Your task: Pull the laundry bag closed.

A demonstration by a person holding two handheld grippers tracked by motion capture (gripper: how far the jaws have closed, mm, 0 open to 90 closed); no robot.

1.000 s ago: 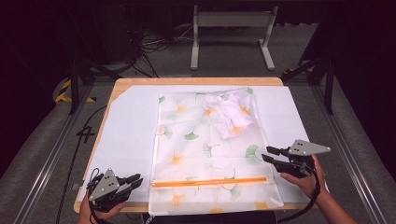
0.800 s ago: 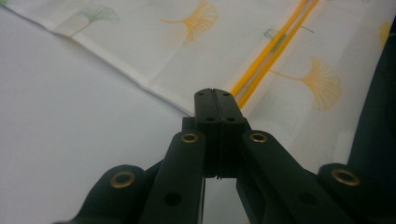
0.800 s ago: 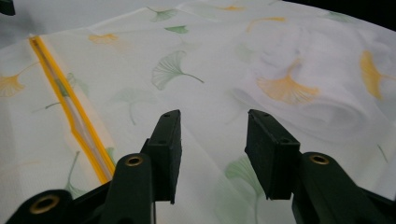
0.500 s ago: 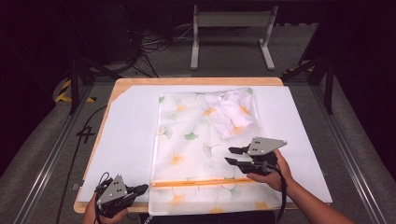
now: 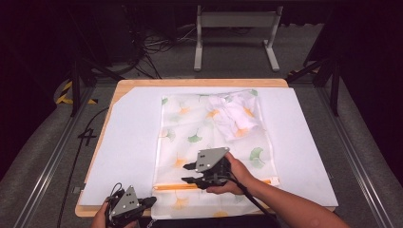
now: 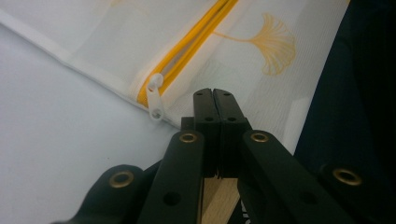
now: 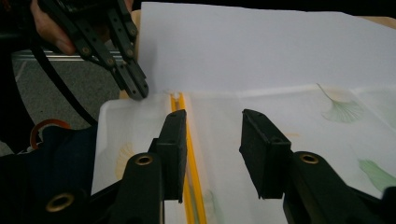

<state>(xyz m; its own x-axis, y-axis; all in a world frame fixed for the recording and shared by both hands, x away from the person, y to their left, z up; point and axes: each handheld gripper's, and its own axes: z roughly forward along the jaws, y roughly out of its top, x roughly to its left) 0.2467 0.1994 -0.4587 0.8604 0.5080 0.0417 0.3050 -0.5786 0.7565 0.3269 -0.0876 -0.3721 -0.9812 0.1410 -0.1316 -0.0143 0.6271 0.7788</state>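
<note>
- While the worktop (image 5: 133, 128) is carrying it, the mesh laundry bag (image 5: 190, 123) is lying flat, its yellow zipper (image 5: 166, 186) along the near edge.
- Having swung inward from the right side, the right hand-held gripper (image 5: 187, 173) is hovering open above the zipper, probably approaching it.
- Lower since a second ago, the left hand-held gripper (image 6: 213, 95) is pressing closed at the bag's corner, beside the white zipper pull (image 6: 154, 95).

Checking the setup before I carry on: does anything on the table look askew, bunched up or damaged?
One thing: inside the sheer leaf-print bag, a white garment sits crumpled in the far right corner, not flat. The bag's near edge also hangs past the table edge. The yellow zipper and its white pull look intact.
</note>
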